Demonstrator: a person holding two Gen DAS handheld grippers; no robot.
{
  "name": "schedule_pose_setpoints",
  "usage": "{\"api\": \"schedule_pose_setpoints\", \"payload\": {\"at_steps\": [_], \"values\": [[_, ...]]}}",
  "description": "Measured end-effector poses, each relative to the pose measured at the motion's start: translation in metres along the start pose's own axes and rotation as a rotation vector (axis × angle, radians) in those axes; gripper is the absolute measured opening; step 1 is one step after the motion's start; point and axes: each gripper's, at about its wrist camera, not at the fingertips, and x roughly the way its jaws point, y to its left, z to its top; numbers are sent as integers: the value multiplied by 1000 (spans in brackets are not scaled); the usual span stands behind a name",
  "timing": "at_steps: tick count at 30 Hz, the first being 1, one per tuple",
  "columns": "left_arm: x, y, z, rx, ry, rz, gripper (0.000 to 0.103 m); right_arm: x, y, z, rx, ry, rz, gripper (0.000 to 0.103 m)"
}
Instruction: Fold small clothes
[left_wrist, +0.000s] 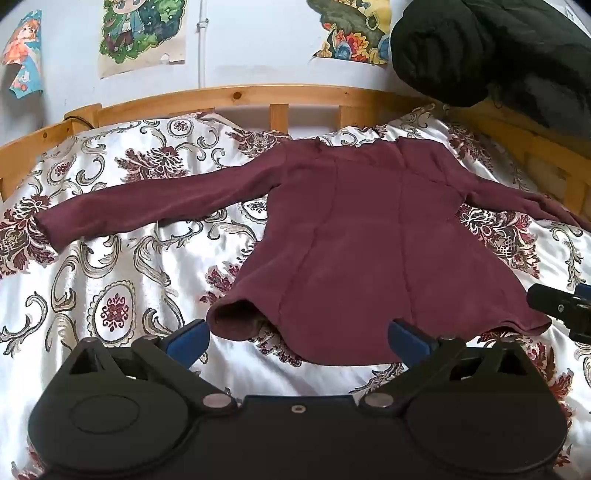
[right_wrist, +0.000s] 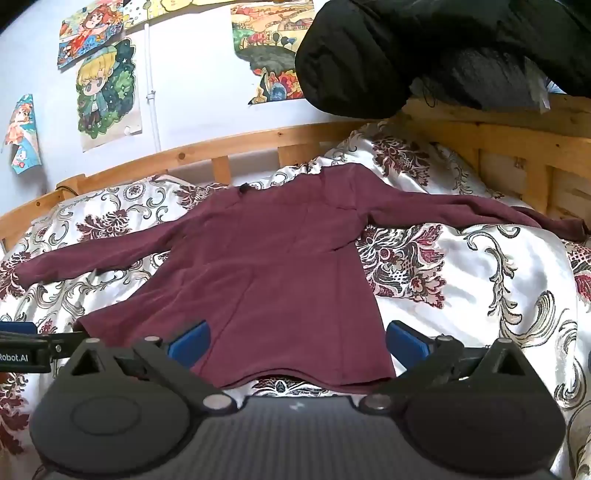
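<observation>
A maroon long-sleeved top (left_wrist: 354, 236) lies flat on the bed with both sleeves spread sideways and its hem towards me. My left gripper (left_wrist: 297, 338) hovers open over the hem's left part, blue fingers (left_wrist: 190, 338) wide apart, nothing between them. In the right wrist view the same maroon top (right_wrist: 266, 266) fills the middle, and my right gripper (right_wrist: 297, 339) stands open just above the hem, one blue pad over the cloth and the other over the bedspread beside the hem's right corner. The right gripper (left_wrist: 565, 308) also shows at the left view's right edge.
A white satin bedspread with dark red floral print (left_wrist: 122, 266) covers the bed. A wooden bed rail (left_wrist: 236, 96) runs along the back and right side. A black padded jacket (right_wrist: 424, 55) hangs over the rail at the upper right. Posters (right_wrist: 107, 92) hang on the wall.
</observation>
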Motion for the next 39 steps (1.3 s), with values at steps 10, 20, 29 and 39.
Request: {"api": "schedule_pose_setpoints", "payload": {"at_steps": [10,20,29,39], "values": [[-1,0,1,-2,7,0,102,0,1,0,1,4,1,103],[0,0,0,0,6,2,102,0,-1,0,5,7,0,103],[0,0,-1,2,5,4,102,0,-1,1,6,10,0,103],[0,0,-1,1,7,4,102,1,-5,-4,12,12,-2,103]]}}
